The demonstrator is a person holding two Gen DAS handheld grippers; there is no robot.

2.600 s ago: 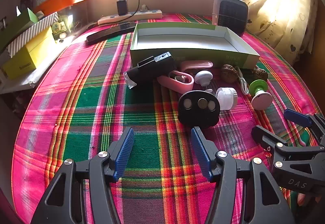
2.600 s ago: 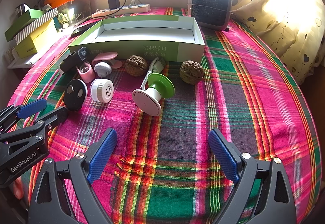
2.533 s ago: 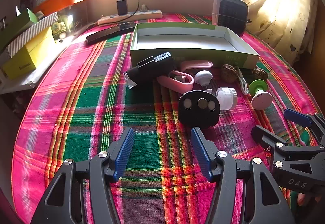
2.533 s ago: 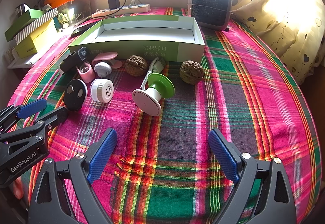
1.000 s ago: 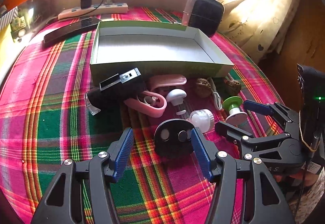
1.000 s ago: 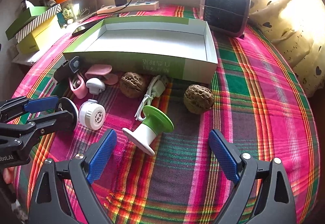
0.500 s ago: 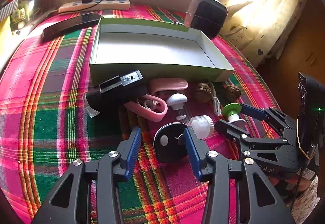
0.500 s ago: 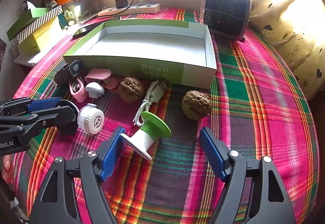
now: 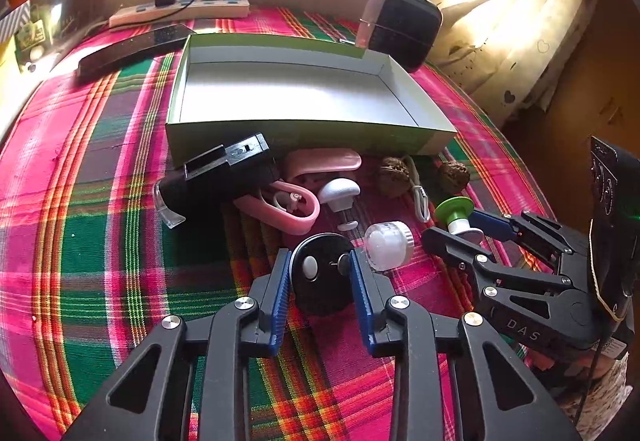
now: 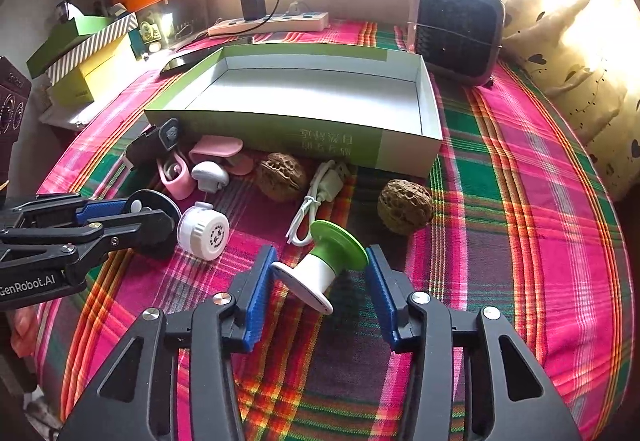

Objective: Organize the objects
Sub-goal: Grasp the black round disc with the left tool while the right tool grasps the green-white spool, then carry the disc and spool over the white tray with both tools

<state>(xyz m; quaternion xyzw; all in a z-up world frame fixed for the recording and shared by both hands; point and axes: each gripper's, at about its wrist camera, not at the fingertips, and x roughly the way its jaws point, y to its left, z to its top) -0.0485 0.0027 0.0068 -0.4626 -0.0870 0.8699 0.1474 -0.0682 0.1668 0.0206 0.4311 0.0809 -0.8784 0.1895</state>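
two grippers closing on two separate objects in front of an empty green tray.

the left gripper (image 9: 320, 273) straddles a black disc with buttons (image 9: 322, 273) standing on edge on the plaid cloth (image 9: 100, 241); its jaws have just been closing and the blue pads sit against or just beside the disc's rim, contact not certain. the right gripper (image 10: 320, 281) brackets a green-and-white spool-shaped piece (image 10: 324, 269) lying on its side, long axis running diagonally across the jaws; these have just been closing too, with gaps on both sides. the green tray (image 10: 280, 131) lies directly beyond both, nearer the right gripper's object.
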